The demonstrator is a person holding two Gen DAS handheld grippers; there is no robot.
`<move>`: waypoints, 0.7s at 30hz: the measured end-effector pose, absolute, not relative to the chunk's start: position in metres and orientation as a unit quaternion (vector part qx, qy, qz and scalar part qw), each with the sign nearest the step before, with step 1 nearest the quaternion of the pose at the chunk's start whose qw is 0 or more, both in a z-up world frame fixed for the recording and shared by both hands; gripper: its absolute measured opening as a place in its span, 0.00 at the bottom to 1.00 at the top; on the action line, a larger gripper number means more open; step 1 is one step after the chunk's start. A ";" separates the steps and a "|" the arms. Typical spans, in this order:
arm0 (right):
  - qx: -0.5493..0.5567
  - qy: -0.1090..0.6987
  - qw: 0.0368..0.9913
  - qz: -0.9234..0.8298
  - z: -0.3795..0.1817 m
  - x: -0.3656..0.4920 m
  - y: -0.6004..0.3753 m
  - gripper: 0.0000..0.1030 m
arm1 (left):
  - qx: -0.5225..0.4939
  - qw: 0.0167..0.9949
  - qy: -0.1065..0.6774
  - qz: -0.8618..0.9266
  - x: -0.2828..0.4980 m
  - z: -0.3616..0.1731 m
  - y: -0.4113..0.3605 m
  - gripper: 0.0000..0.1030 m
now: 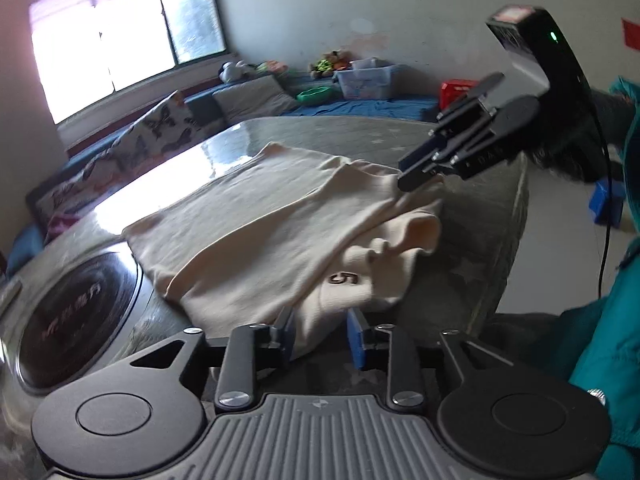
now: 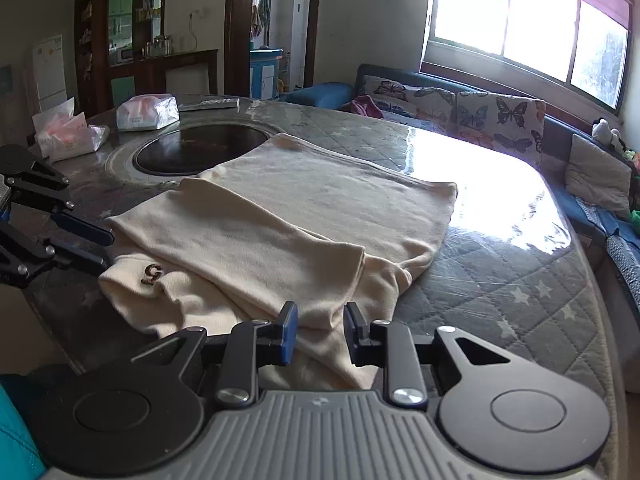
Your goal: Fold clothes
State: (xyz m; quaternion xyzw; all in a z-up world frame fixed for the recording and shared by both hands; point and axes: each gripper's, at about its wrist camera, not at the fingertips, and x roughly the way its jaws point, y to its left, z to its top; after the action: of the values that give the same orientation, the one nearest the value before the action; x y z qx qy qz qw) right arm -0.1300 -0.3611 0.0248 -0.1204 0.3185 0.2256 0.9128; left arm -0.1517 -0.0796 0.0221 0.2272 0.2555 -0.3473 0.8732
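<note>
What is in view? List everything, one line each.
garment: one, cream with a dark "5", partly folded on the table
table: one, grey quilted cover with stars, under the garment
round inset: one, black, in the table beyond the garment
tissue packs: two, white-pink, table's far edge
butterfly cushions: several, pale, sofa below the window
storage bin: one, pale blue, by the far wall
sleeve: one, teal, beside the left gripper
left gripper: one, black, blue pads, open at the garment's near edge
right gripper: one, black, blue pads, open over the garment

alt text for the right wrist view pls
A cream garment, partly folded, lies on a quilted grey table. The open right gripper sits at its near edge, and the left gripper reaches in from the left.
</note>
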 end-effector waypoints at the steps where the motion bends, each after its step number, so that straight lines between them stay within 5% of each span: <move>1: -0.125 0.318 0.912 0.225 0.026 -0.133 -0.362 0.23 | 0.237 0.872 0.250 -0.349 -0.153 0.020 -0.082 0.32; 10: -0.189 0.325 0.895 0.241 0.023 -0.160 -0.362 0.38 | 0.268 0.868 0.221 -0.356 -0.153 0.007 -0.096 0.31; 14: -0.230 0.312 0.885 0.259 0.020 -0.170 -0.353 0.47 | 0.228 0.879 0.226 -0.353 -0.141 0.013 -0.092 0.09; 21: -0.284 0.274 0.870 0.297 0.014 -0.175 -0.332 0.53 | 0.130 0.897 0.247 -0.344 -0.107 0.034 -0.080 0.08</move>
State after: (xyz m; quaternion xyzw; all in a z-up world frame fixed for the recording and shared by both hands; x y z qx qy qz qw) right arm -0.1746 -0.3321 0.0143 -0.2839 0.2741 0.2966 0.8696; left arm -0.1067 -0.0801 0.0340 0.1305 0.2466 -0.3436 0.8967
